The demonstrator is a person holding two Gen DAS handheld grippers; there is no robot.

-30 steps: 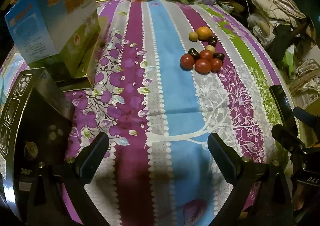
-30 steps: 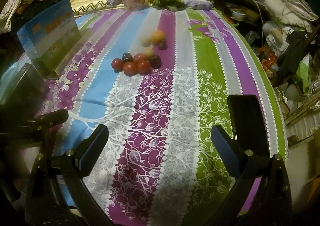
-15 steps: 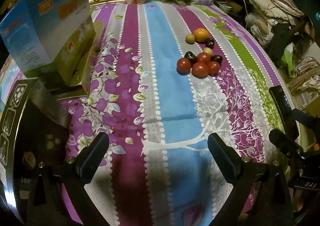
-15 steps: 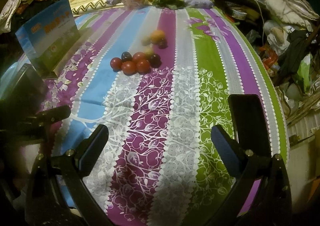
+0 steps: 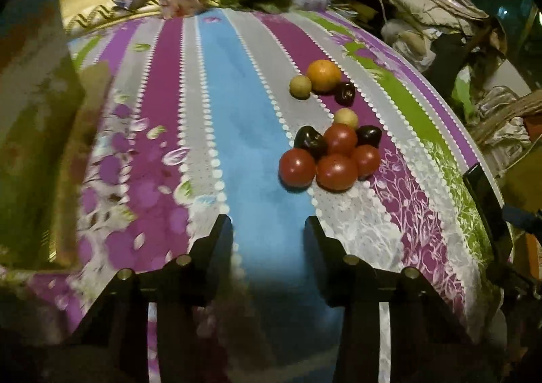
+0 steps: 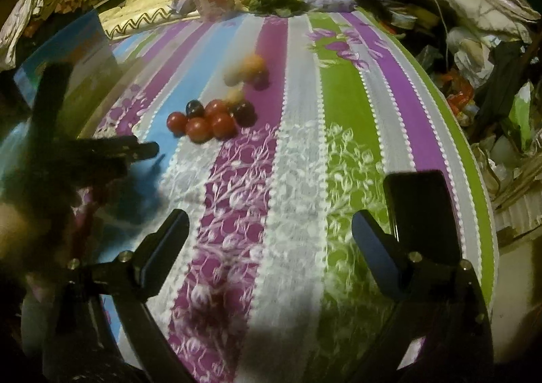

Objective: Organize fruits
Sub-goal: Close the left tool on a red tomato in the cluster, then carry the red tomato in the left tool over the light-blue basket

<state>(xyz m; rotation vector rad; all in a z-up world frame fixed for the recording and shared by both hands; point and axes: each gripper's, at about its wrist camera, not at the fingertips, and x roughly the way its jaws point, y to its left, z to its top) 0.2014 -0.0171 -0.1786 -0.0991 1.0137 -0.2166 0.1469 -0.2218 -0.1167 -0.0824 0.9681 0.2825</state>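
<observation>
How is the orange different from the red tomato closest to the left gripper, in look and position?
The orange is orange and matte; the tomato is red and glossy. The orange looks somewhat larger than the tomato. The orange lies at the far end of the group, beside a small yellowish fruit; the tomato lies at the near end, in the red cluster. Both are round and rest on the striped cloth.

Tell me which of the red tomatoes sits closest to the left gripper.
The leftmost red tomato, at the cluster's near-left corner on the blue stripe's edge. The other three sit farther right or behind it, away from the left gripper.
</observation>
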